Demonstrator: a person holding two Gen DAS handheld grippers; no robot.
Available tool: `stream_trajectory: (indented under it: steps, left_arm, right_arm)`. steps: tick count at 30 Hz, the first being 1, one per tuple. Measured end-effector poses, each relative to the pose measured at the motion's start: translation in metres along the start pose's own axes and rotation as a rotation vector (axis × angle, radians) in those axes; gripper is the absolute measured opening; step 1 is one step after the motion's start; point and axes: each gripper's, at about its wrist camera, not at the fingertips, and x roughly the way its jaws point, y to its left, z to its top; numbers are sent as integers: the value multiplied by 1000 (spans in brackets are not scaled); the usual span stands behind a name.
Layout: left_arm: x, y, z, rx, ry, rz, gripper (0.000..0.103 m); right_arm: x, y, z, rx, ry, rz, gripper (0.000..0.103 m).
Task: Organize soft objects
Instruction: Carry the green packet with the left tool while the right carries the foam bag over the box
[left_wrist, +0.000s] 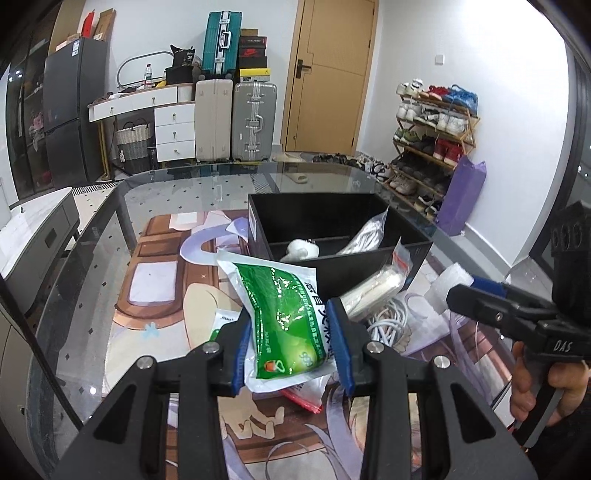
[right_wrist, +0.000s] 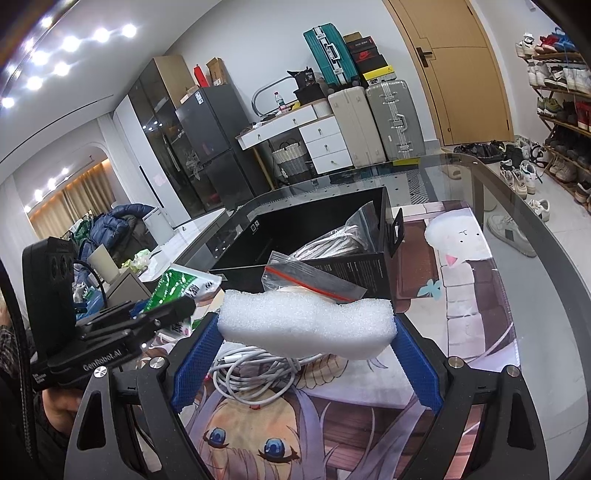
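Left gripper (left_wrist: 291, 332) clamped on green pouch (left_wrist: 286, 321); pouch's long axis runs 11-to-5. Black bin (left_wrist: 369, 266) sits at 1 o'clock, just beyond, nearest to this hand. Right gripper (right_wrist: 306, 332) wide, holding white foam block (right_wrist: 303, 325) crosswise; bin at 12 o'clock from it.
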Motion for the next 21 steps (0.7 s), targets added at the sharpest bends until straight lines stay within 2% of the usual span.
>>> stream_trajectory:
  steps: [13,21]
  left_arm:
    - [-5,4,15,-13,-46,-39,36]
    - [1,7,26,-30,-57,-63,36]
  right_arm:
    - [-5,10,6,-37,-40,-7,92]
    - [-5,15,28,-82,-62,-23,92]
